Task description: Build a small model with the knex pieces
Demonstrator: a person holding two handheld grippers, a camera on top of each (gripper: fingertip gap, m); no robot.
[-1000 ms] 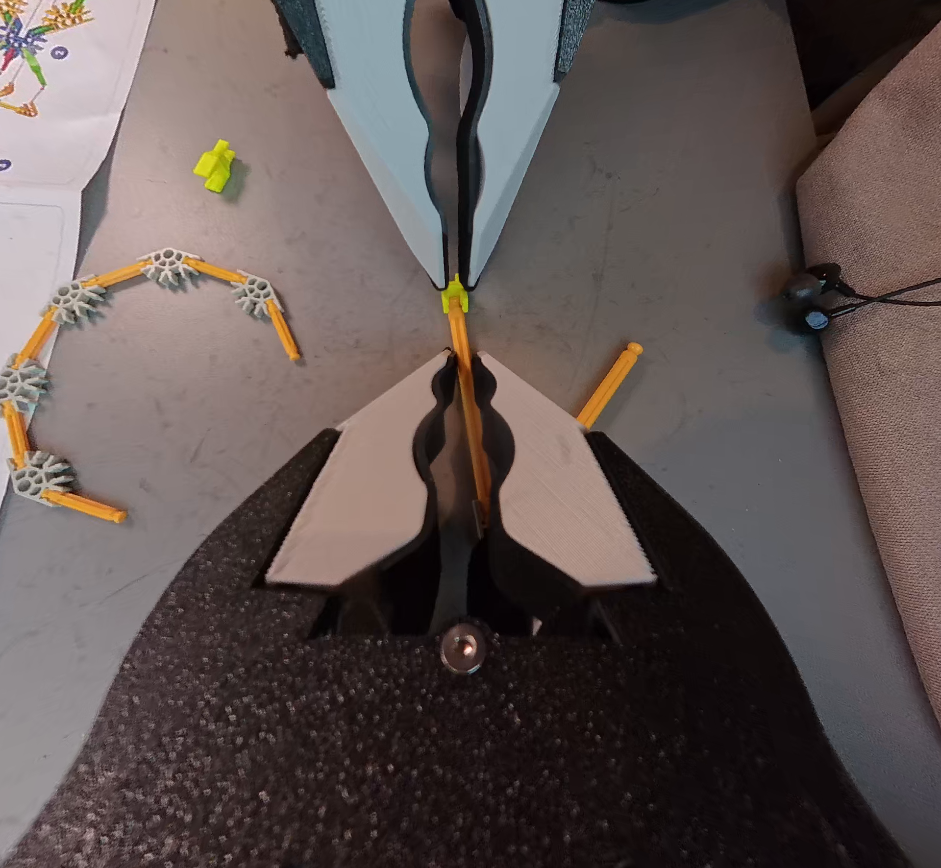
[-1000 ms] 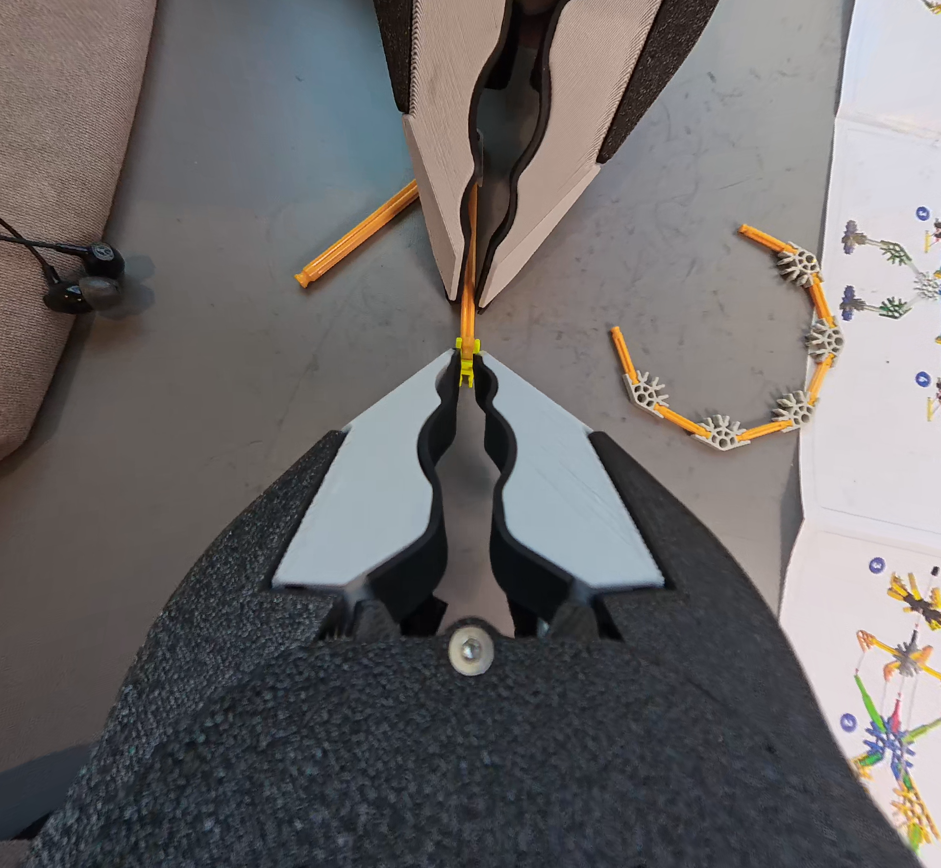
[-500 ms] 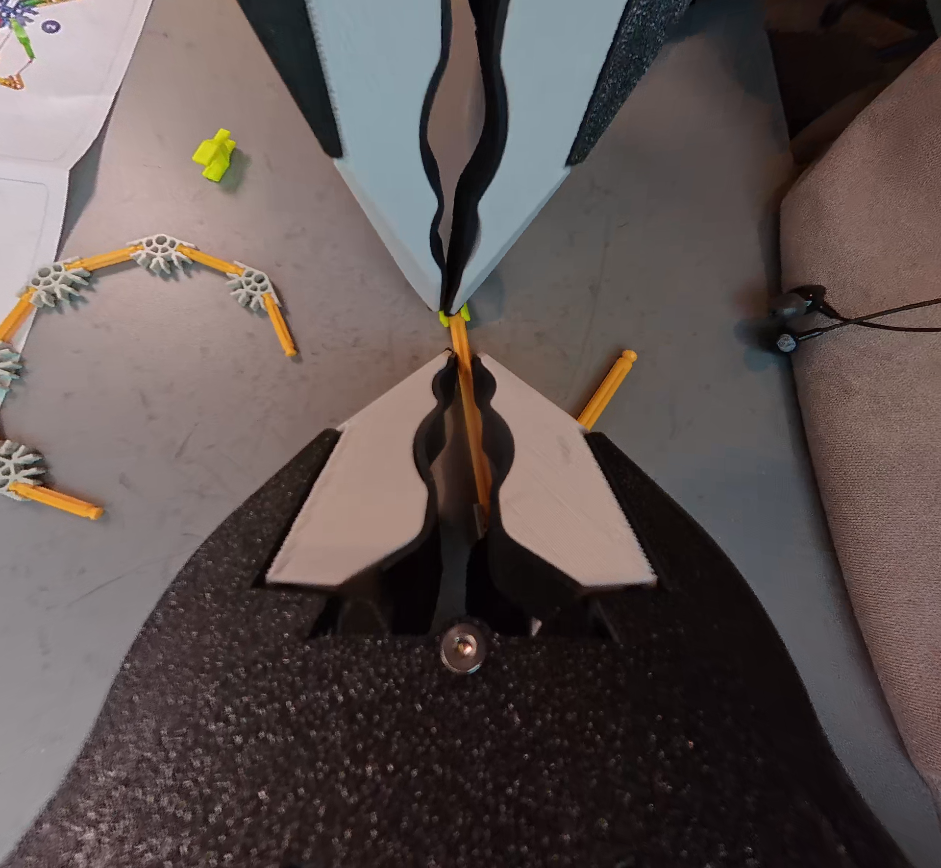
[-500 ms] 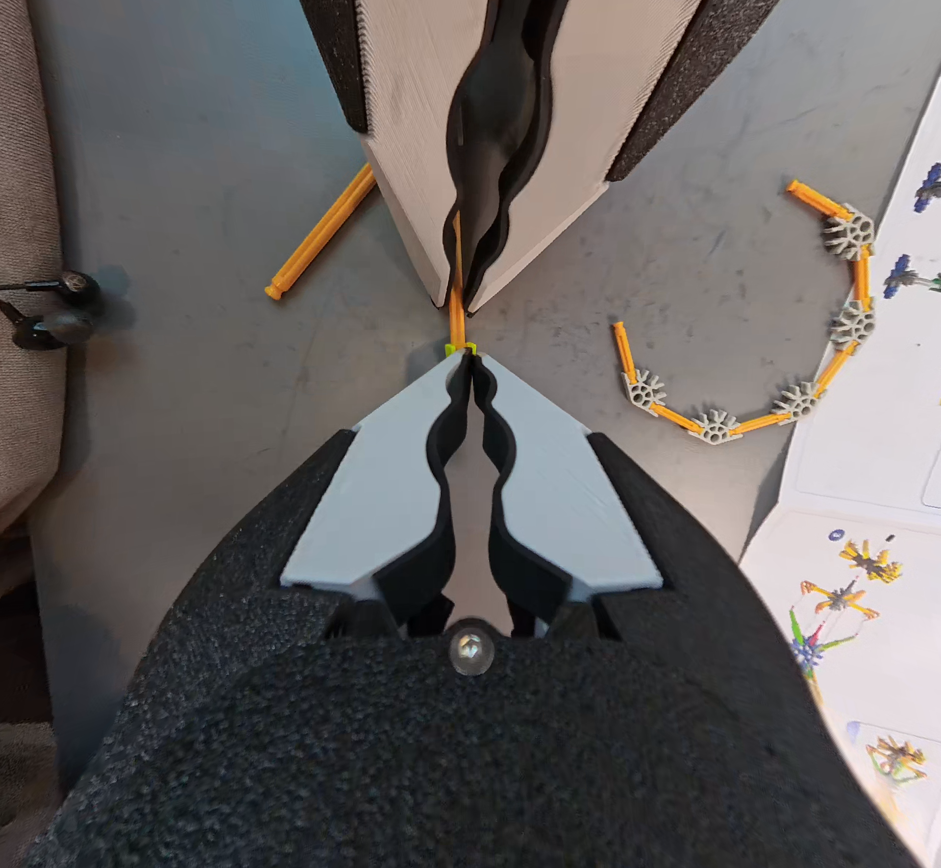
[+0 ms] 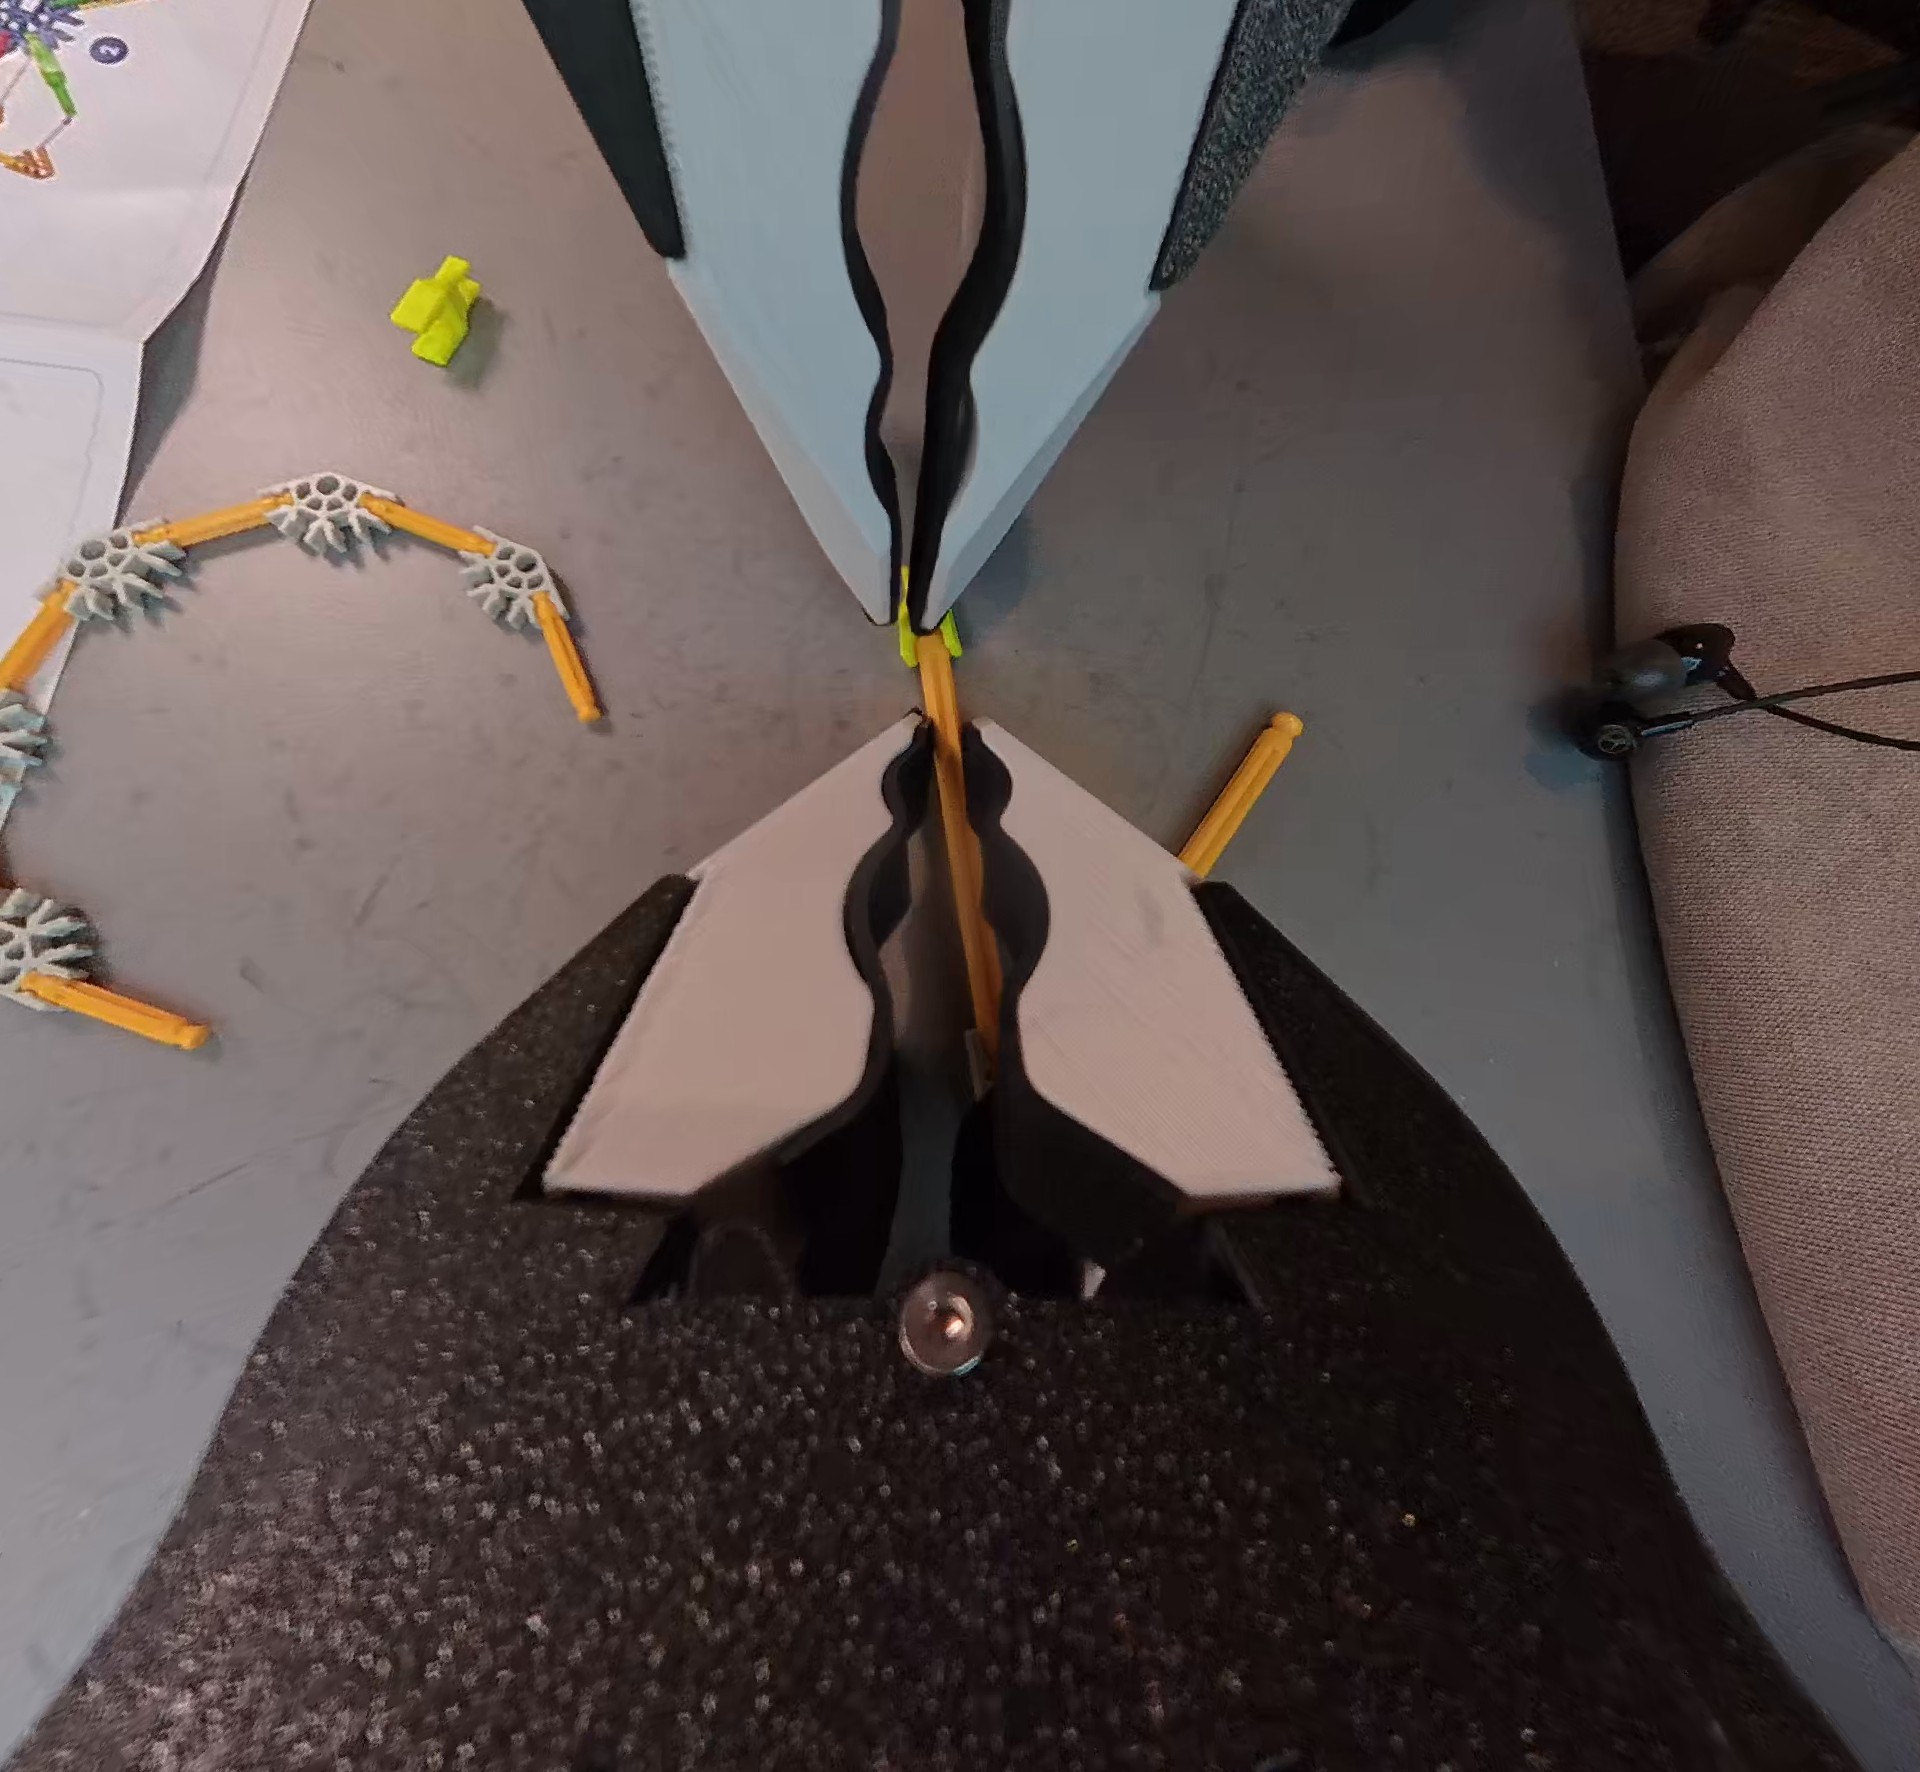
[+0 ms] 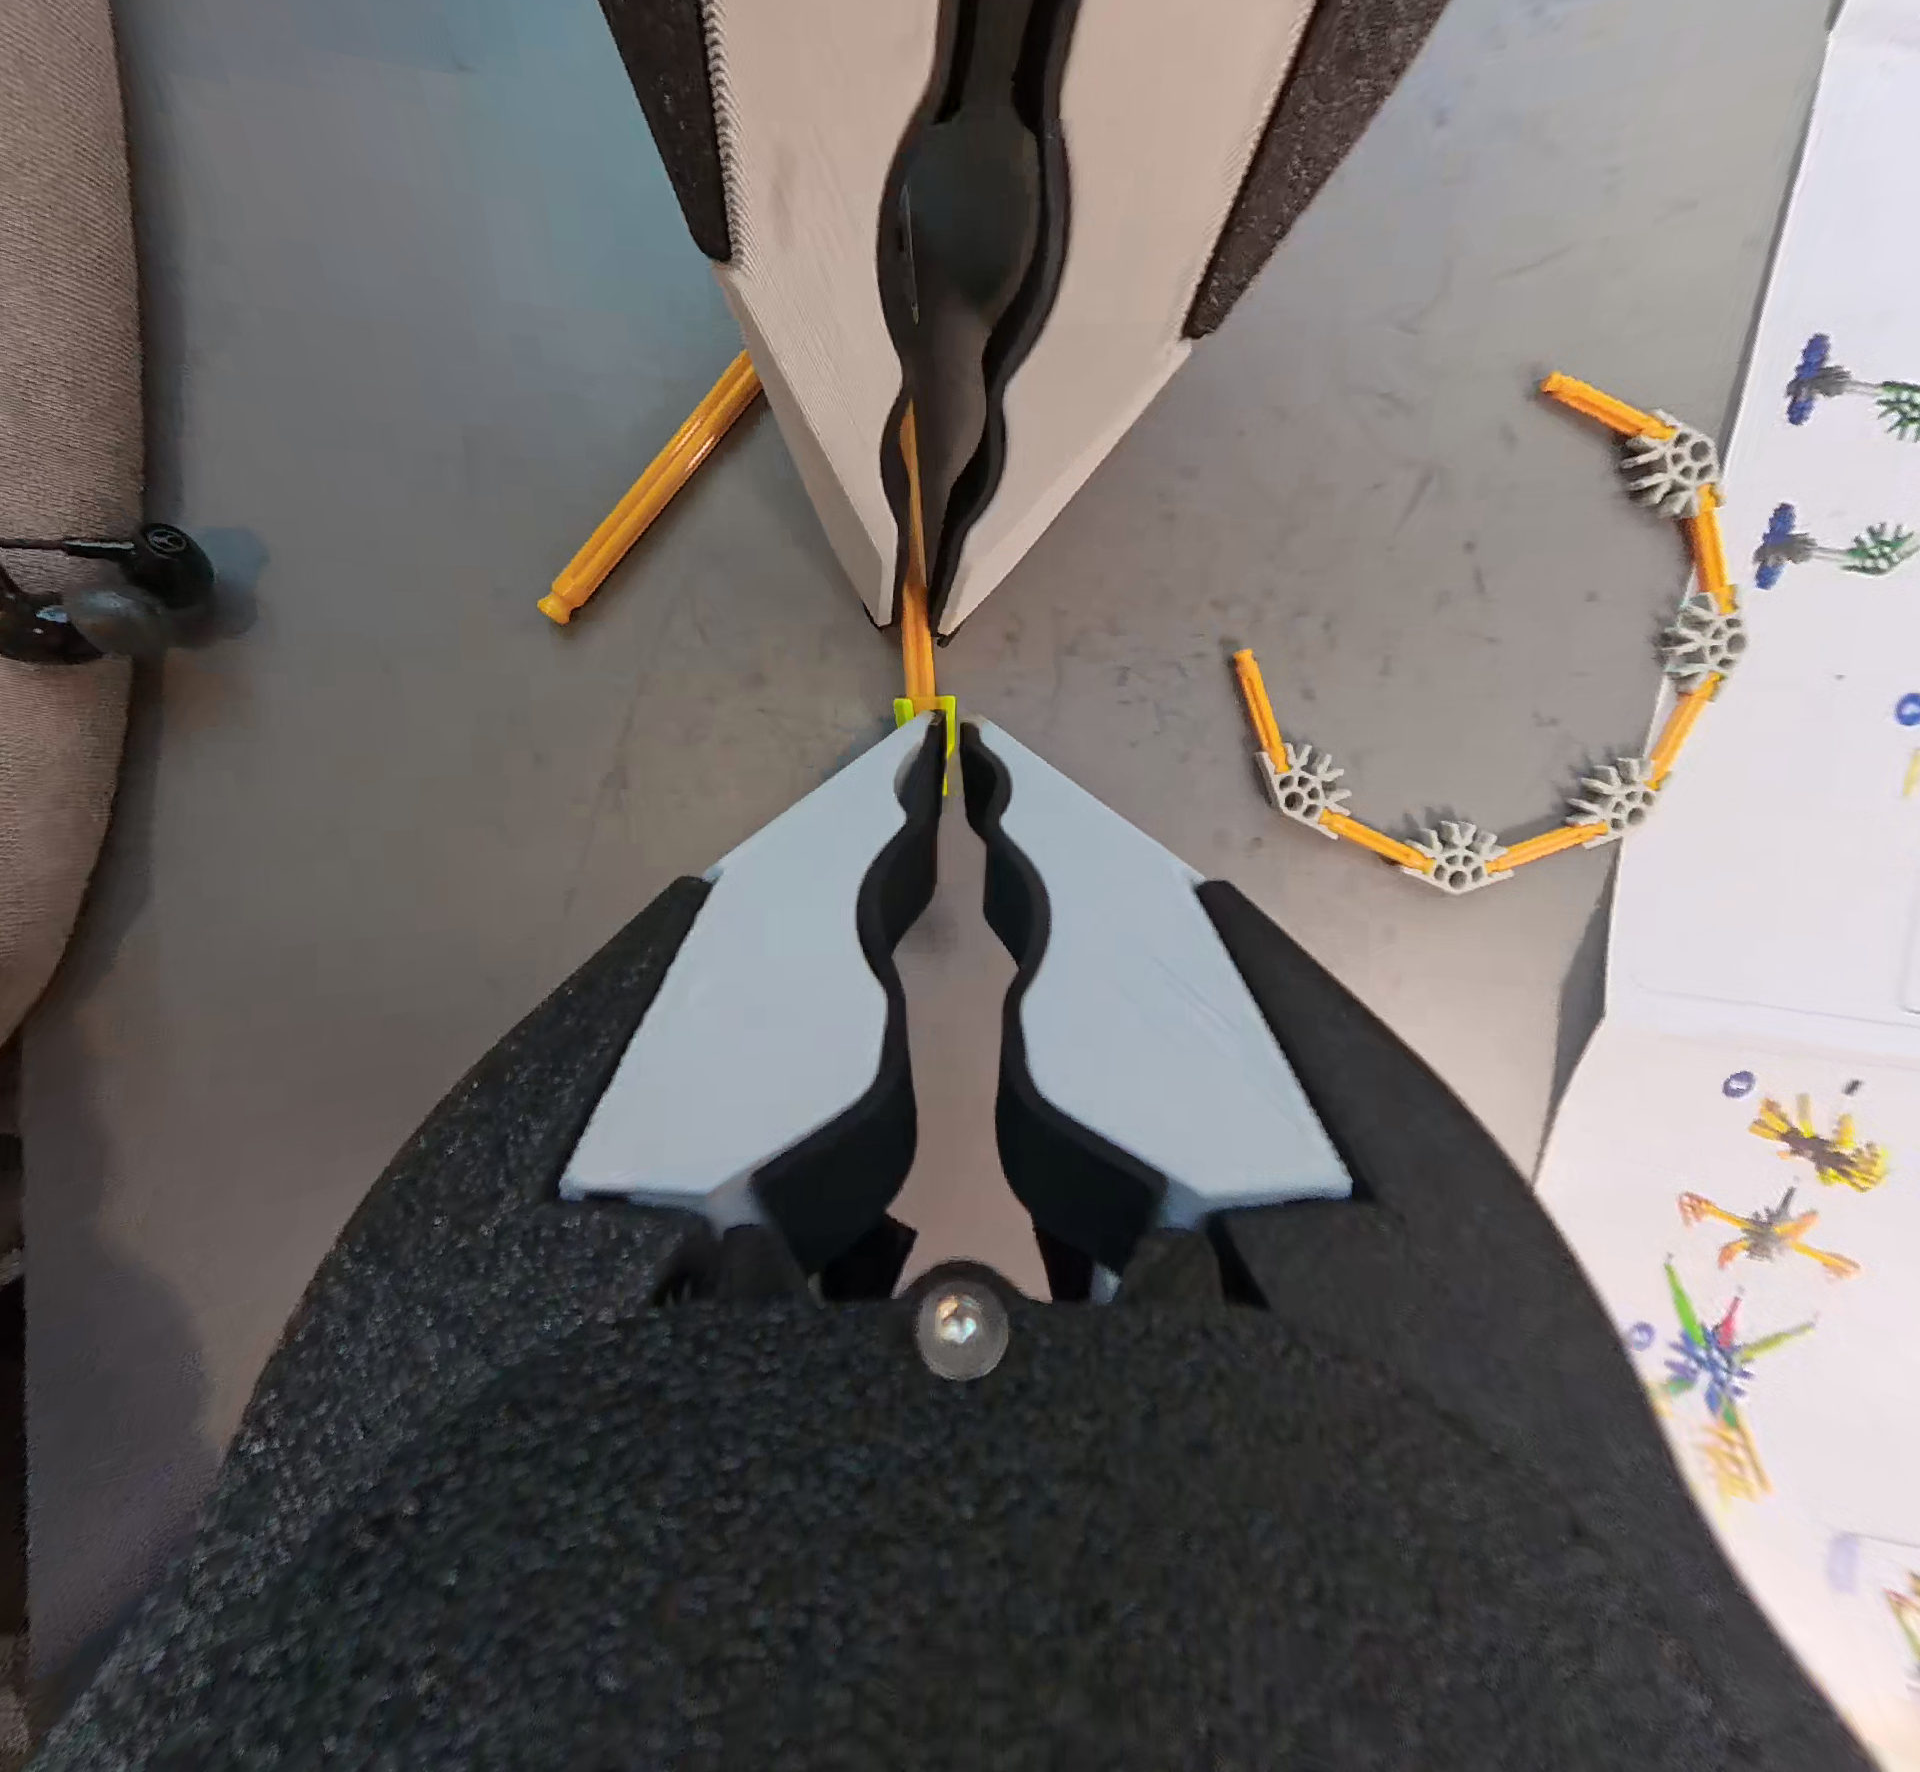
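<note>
The left tool [image 5: 940, 735], with pale grey fingers, is clamped on an orange rod [image 5: 961, 849] that runs lengthwise between its jaws and sticks out past the tips. The right tool [image 6: 948, 730], with light blue fingers, is pinched on a small yellow-green clip [image 6: 930, 720] at its very tips. The two tools face each other tip to tip above the desk [image 5: 1299, 527], and the rod's free end sits in the clip's mouth. My judgement: doing this joint well calls for keeping rod and clip on one straight line and pressing squarely, since both grips are thin and either piece could twist out.

The desk is a grey, scuffed surface. A beige cushion [image 5: 1787, 891] lies along one side with black earphones [image 5: 1652, 694] at its edge. On the other side lies a white instruction sheet [image 6: 1787, 891], and beside it a curved chain of orange rods and grey connectors [image 5: 312, 538]. A loose orange rod [image 5: 1242, 787] lies partly under the left tool, and a spare yellow-green clip [image 5: 436, 325] sits apart.
</note>
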